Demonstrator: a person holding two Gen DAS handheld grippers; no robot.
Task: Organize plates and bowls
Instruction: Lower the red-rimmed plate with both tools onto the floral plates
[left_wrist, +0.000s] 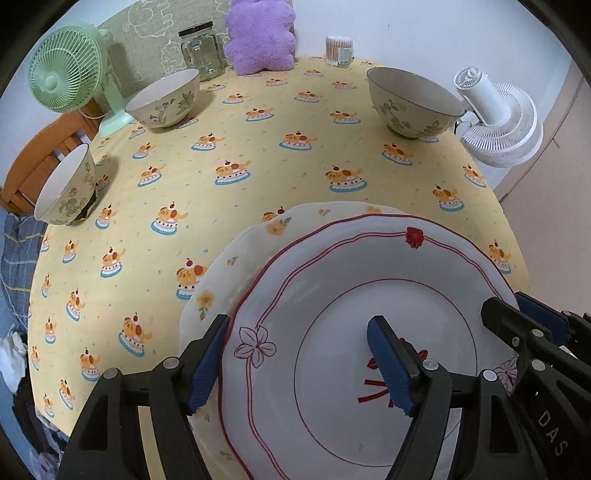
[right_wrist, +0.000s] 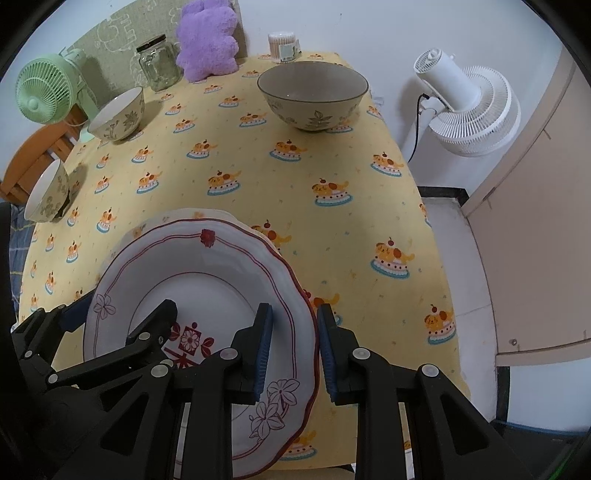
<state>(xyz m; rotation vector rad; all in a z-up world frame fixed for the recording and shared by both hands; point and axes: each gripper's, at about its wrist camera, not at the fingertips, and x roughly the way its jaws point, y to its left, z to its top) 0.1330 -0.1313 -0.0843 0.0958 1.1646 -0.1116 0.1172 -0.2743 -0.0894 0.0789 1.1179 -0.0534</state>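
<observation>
A white plate with red line trim (left_wrist: 332, 295) (right_wrist: 207, 273) lies on top of a cream plate with orange flowers (left_wrist: 236, 266) (right_wrist: 147, 226) at the table's near edge. My left gripper (left_wrist: 295, 365) is open, its jaws astride the red-trimmed plate's left rim. My right gripper (right_wrist: 293, 354) straddles that plate's right rim, with a gap still showing between each pad and the rim. Three floral bowls stand apart: one far right (left_wrist: 413, 101) (right_wrist: 314, 94), one far left (left_wrist: 164, 98) (right_wrist: 118, 114), one at the left edge (left_wrist: 66, 186) (right_wrist: 46, 194).
Yellow patterned tablecloth (left_wrist: 258, 166) covers the table. At the back stand a green fan (left_wrist: 66, 70), a glass jar (left_wrist: 201, 50), a purple plush (left_wrist: 260, 35) and a cotton-swab box (left_wrist: 339, 50). A white fan (right_wrist: 469, 107) stands off the table's right side.
</observation>
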